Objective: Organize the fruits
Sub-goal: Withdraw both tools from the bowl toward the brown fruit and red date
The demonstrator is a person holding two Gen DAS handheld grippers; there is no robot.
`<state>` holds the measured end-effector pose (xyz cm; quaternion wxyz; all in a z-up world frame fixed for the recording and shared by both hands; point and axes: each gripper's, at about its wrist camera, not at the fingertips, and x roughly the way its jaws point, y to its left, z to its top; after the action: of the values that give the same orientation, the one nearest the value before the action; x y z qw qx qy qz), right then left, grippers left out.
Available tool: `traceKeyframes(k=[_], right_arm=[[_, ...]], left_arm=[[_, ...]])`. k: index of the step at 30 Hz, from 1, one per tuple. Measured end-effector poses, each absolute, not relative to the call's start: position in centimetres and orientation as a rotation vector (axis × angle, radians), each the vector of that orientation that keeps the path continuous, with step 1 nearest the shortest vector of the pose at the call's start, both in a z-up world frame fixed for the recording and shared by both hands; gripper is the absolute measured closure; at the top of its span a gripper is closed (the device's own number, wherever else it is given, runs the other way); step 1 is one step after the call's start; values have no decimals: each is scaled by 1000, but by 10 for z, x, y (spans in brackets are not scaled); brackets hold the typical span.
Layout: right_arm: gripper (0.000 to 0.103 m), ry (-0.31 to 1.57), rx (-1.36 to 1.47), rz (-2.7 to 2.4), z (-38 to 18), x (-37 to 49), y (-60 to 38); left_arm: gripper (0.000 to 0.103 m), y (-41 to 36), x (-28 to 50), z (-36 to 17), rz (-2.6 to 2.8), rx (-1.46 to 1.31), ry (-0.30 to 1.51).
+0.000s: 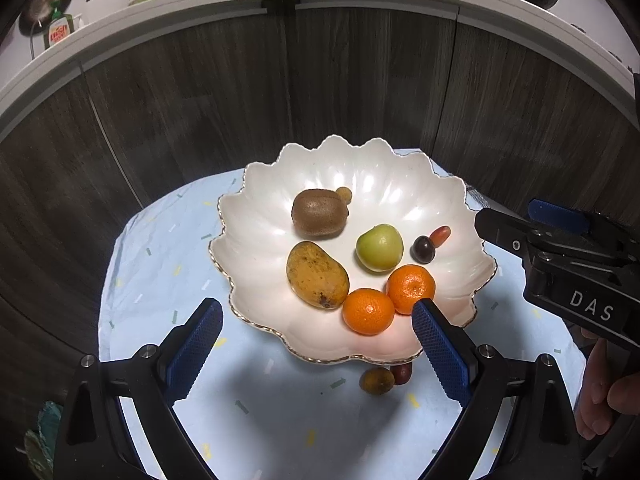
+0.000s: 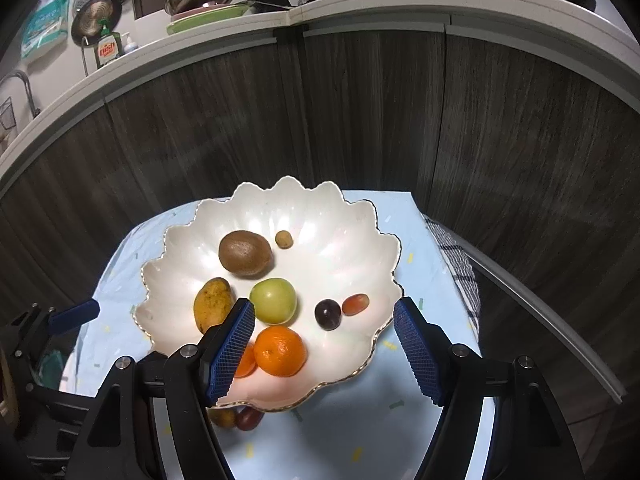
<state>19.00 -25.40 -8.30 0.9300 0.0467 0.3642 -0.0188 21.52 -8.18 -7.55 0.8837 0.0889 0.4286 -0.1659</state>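
1. On my left, the left claw (image 1: 316, 312) hangs above the near edge of the white scalloped ceramic bowl with a gilt rim (image 1: 256, 240); its blue ribbed pads are spread wide with nothing between them.
2. The bowl sits on a table covered with a pale blue cloth with small confetti marks (image 1: 160, 264), in front of dark wood-grain cabinet doors (image 1: 192, 92).
3. Inside the bowl, starting at the left, I see a speckled yellow-brown mango (image 1: 317, 274) and, behind it, a fuzzy brown kiwi (image 1: 319, 213) with a small tan round fruit (image 1: 344, 193) touching its far side.
4. Nearer the middle lies a round pale green fruit (image 1: 379, 247); in front of it two orange mandarins (image 1: 368, 311) (image 1: 411, 288) touch each other near the front rim.
5. To the right of the green fruit sit a dark purple grape (image 1: 423, 249) and an oblong reddish grape (image 1: 440, 236), side by side.
6. Outside the bowl, on the cloth just beside its front rim, rest a small brownish round fruit (image 1: 376, 380) and a dark red grape (image 1: 401, 373), touching each other.
7. On the right, the right claw (image 2: 324, 328) hovers over the bowl's front half with its pads apart and gripping nothing; one mandarin shows beneath the gap in its wrist view.
8. A hand (image 1: 608, 392) grips that right claw's handle at the far right edge.
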Motion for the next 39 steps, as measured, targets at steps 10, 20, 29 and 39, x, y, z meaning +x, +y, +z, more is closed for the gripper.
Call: traceKeyframes(k=[10, 20, 29, 39], right_arm=[[30, 731, 100, -44, -78, 171, -252], [30, 741, 103, -47, -86, 150, -252], [30, 764, 109, -47, -102, 135, -251], [30, 798, 111, -57, -127, 127, -252]], left_arm=[[6, -78, 198, -67, -355, 188, 875], [7, -78, 178, -72, -386, 210, 877], [7, -77, 163, -83, -414, 219, 890], [14, -79, 158, -108, -450, 233, 915]])
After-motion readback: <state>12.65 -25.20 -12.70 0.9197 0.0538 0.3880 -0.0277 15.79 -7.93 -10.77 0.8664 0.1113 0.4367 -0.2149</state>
